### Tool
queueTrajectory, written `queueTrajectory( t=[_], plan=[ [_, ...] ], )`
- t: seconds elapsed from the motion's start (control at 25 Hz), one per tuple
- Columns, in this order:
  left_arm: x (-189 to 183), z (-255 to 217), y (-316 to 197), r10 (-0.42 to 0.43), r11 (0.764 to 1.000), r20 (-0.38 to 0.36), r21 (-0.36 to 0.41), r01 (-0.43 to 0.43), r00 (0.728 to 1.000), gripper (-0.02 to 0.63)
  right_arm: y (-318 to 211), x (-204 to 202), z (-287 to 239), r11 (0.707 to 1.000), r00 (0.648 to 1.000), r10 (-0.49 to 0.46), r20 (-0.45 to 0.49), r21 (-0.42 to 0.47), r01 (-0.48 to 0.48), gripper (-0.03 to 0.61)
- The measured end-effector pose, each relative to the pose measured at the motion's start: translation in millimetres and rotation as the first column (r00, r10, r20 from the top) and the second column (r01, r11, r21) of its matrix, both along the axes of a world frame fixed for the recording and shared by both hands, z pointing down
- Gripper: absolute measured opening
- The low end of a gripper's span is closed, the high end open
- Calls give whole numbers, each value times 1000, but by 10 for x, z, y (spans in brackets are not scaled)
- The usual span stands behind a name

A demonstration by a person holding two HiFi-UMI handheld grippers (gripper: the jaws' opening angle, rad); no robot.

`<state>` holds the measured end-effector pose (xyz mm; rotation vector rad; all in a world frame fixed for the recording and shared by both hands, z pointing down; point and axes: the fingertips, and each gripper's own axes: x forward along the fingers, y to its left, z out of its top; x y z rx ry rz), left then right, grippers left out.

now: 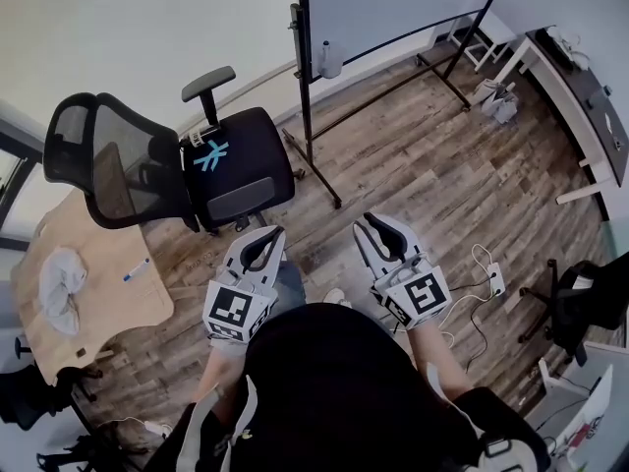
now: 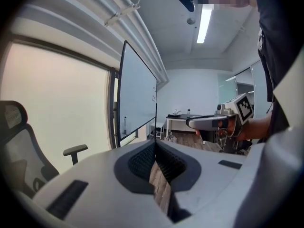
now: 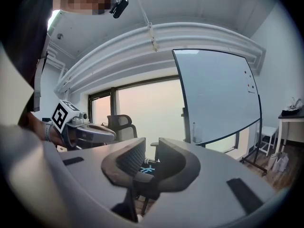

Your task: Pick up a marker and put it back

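A blue-capped marker lies on the wooden desk at the left, far from both grippers. A whiteboard on a black stand rises ahead, with a pale upright object on its tray. My left gripper is held in front of the person's body, its jaws touching at the tips with nothing in them. My right gripper hovers beside it, a narrow gap between its jaws, also holding nothing. Each gripper shows in the other's view: the right gripper and the left gripper.
A black office chair stands between the desk and the whiteboard stand. A crumpled cloth lies on the desk. A power strip with cables is on the wood floor at the right. A white table lines the right wall.
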<state>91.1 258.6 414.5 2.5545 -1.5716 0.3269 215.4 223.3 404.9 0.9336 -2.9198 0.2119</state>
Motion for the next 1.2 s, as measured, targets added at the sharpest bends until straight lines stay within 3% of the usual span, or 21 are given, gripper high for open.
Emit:
queueTrajectory(
  t=[0.4,0.88,1.2],
  plan=[
    [-820,110,-578,-6,1000,-30,-11,5,1000,9,-635,-768,-48,1000,999,-5,-46,5,6,75],
    [-1892,232,-1441,47,998,-67,-33,-50,997,9,-1537,-1938,1,1000,995,22,-98,-2,-22,75],
    [-2221,278,-1731,113,993,-66,-27,-115,991,9,-1888,-2267,46,995,990,97,-99,-4,-97,75]
  ],
)
